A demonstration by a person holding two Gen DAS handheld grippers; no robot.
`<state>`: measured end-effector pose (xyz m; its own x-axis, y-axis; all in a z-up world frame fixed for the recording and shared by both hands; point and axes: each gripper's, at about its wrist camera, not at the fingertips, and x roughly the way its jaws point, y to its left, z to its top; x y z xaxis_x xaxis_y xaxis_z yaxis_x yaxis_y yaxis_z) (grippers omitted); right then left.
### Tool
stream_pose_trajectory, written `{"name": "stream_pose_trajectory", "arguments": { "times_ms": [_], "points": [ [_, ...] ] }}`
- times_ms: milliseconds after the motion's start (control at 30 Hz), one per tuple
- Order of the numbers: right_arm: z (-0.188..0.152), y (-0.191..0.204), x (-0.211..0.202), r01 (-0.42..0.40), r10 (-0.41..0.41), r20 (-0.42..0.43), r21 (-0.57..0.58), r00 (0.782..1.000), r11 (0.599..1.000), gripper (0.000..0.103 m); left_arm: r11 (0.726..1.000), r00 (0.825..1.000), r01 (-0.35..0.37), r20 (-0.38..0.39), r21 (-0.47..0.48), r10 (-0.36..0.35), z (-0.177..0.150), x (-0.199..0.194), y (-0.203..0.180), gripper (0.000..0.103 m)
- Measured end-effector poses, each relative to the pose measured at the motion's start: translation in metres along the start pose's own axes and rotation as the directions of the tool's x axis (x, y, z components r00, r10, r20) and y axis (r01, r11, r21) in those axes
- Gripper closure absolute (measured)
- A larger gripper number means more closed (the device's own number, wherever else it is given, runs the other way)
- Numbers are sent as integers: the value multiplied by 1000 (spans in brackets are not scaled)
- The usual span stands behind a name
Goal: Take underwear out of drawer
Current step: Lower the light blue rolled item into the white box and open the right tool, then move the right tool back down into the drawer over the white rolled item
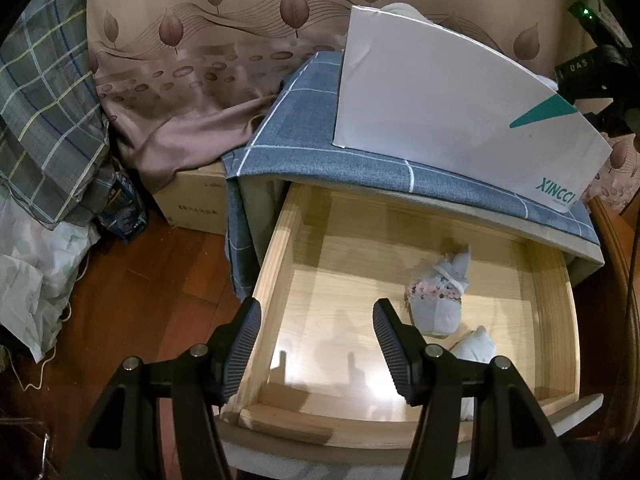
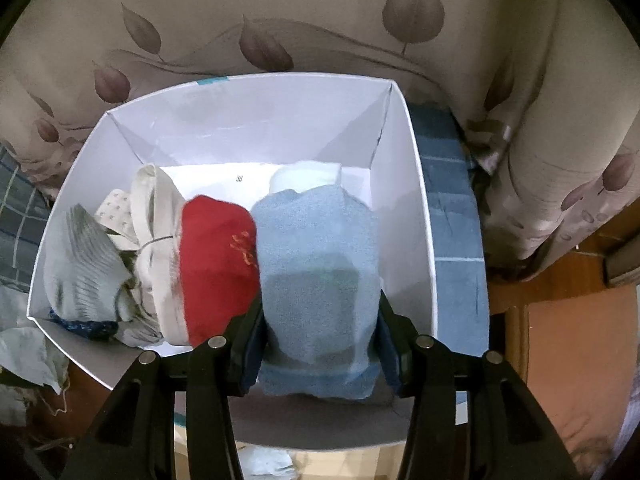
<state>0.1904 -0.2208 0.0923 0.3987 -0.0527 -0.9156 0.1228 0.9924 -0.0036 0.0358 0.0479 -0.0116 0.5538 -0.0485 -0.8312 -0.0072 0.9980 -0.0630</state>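
Leaf-print curtain [image 1: 224, 80] behind; plaid cloth [image 1: 44, 120] left; cardboard carton [image 1: 192, 200] on wood floor [image 1: 152, 280].

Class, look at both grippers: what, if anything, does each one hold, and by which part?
The right gripper grips a folded light-blue cloth by its near end, over the white box. The left gripper holds nothing.

Both grippers [image 1: 316, 344] [image 2: 320, 344] are black, with ribbed jaws and silver screws.
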Motion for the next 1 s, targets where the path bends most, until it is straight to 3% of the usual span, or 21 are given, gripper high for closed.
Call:
{"name": "stream_pose_trajectory", "arguments": {
  "times_ms": [200,367,533,767,1000],
  "points": [
    [-3,2,-12,-19,19,36,1,999,1000,43,1000,1000,-3,-2,-1,3,0,0,1,43],
    [-13,4,-40,-60,60,74,-5,995,998,41,1000,1000,-5,-7,-8,5,-1,1,5,43],
    [-46,10,-73,-120,122,56,-41,991,992,35,1000,1000,3,-11,-20,-3,-2,0,9,43],
    [-119,25,-69,-129,120,-80,-106,989,986,33,1000,1000,8,-12,-21,-8,-2,-1,10,43],
    [-175,39,14,-146,115,-315,-78,942,986,33,999,1000,14,-11,-30,-14,-2,-1,12,43]
  ]
}}
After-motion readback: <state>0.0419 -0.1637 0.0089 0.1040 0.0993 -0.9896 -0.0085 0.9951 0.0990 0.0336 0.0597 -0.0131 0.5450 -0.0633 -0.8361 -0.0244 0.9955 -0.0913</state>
